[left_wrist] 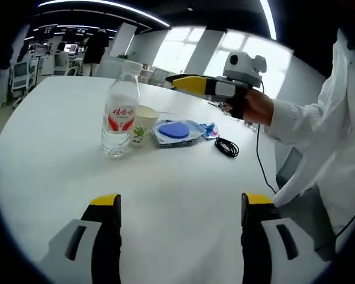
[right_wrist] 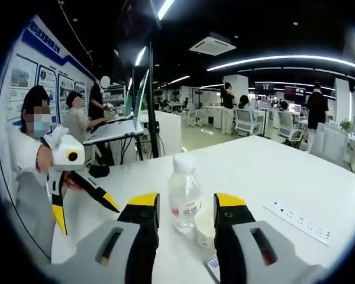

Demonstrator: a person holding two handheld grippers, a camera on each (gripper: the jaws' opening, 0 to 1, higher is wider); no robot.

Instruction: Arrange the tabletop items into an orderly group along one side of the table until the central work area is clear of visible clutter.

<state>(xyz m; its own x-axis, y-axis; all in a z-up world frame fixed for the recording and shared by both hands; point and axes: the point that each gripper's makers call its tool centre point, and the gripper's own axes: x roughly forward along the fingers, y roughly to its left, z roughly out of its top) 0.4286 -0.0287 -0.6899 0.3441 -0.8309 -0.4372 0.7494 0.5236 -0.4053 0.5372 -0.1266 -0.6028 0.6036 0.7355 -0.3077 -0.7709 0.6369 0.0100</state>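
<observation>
A clear water bottle [left_wrist: 119, 118] with a red label stands on the white table [left_wrist: 59, 148]. A paper cup [left_wrist: 143, 124] touches its right side. Beside the cup lies a blue item in a clear packet [left_wrist: 176, 130], and a coiled black cable [left_wrist: 226, 147] lies further right. My left gripper [left_wrist: 180, 204] is open and empty, well short of the group. My right gripper [left_wrist: 173, 78] hovers above and behind the packet. In the right gripper view, my right gripper [right_wrist: 186, 207] is open, with the bottle [right_wrist: 184, 195] and cup [right_wrist: 204, 228] seen between its jaws. The left gripper [right_wrist: 83, 210] is spread open there.
A white power strip [right_wrist: 299, 222] lies on the table to the right. A person's white sleeve [left_wrist: 319, 124] reaches in from the table's right edge. Office desks, chairs and seated people [right_wrist: 77, 121] surround the table.
</observation>
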